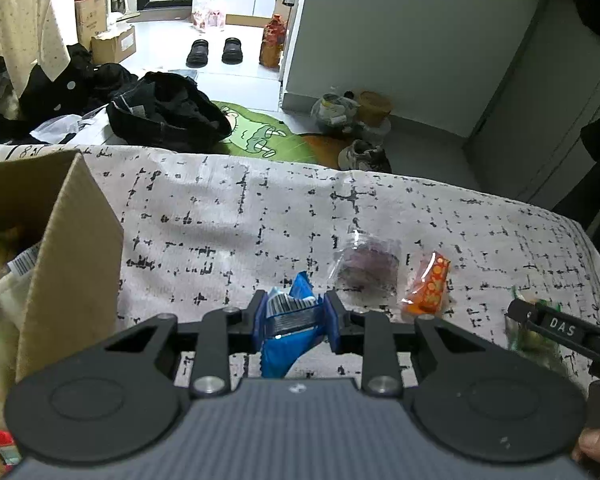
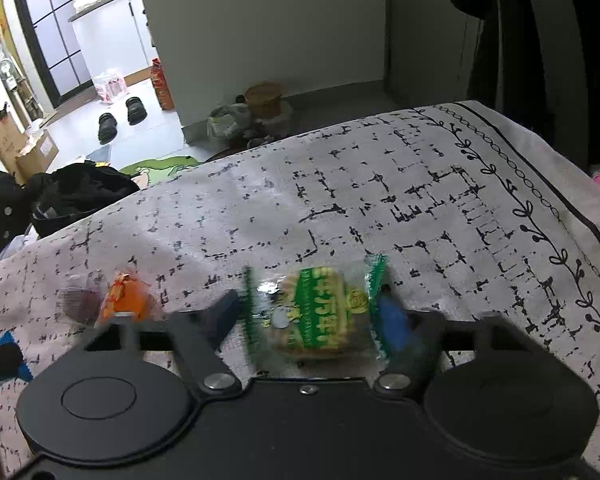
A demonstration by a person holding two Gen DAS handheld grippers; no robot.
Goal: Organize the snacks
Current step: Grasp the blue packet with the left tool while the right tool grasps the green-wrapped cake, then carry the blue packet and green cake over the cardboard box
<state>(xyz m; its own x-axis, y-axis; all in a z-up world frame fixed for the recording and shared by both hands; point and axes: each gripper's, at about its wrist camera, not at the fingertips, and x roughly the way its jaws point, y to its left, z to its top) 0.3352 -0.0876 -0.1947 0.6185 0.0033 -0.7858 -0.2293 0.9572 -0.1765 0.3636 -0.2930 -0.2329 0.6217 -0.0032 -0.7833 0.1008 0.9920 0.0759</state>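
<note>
My left gripper (image 1: 294, 322) is shut on a blue snack packet (image 1: 288, 332) and holds it just above the patterned cloth (image 1: 220, 208). My right gripper (image 2: 310, 312) has its fingers on both sides of a green-wrapped biscuit (image 2: 320, 312); the frame is blurred and I cannot tell whether they press it. An orange snack (image 1: 426, 286) and a clear-wrapped purple snack (image 1: 366, 266) lie on the cloth between the two grippers; they also show in the right wrist view as the orange snack (image 2: 126, 300) and purple snack (image 2: 80, 300).
An open cardboard box (image 1: 60, 240) with several packets inside stands at the left. The cloth's far edge drops to a floor with black clothes (image 1: 160, 116), a green mat (image 1: 256, 132), shoes (image 1: 198, 53) and bags by the wall.
</note>
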